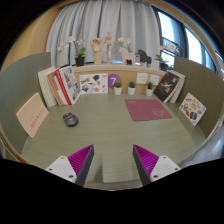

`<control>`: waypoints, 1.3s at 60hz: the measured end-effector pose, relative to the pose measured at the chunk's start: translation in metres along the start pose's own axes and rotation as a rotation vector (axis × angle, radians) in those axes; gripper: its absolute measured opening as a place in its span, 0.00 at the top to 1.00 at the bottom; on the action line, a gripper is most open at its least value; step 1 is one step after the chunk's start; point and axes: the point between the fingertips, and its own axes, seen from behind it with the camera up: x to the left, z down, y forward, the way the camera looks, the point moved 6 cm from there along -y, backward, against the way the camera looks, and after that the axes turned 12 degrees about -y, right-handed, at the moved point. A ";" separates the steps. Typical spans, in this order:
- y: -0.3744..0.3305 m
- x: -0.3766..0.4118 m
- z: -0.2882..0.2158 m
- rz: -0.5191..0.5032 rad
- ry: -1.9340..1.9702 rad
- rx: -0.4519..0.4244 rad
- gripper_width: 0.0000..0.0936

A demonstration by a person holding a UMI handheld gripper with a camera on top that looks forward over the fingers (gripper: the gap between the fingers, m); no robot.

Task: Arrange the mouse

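A small dark mouse (70, 119) lies on the green desk (110, 130), off to the left and well beyond my fingers. A dark red mouse mat (149, 109) lies flat on the desk to the right, farther back. My gripper (113, 160) is open and empty, its two fingers with magenta pads (80, 160) spread wide above the near part of the desk. Nothing stands between them.
Books and cards (60, 86) lean along the back and left. Small potted plants (117, 88) and picture cards stand at the back. A shelf (105, 66) holds wooden figures and a plant. Cards (190, 108) lean at the right. A tan board (32, 114) leans at the left.
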 end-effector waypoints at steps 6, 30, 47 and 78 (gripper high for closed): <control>0.029 0.057 -0.009 -0.061 -0.020 0.020 0.15; 0.145 0.173 -0.053 -0.138 -0.048 0.106 0.15; 0.202 0.178 -0.087 -0.075 -0.019 0.129 0.15; 0.250 0.150 -0.117 -0.007 0.075 0.162 0.24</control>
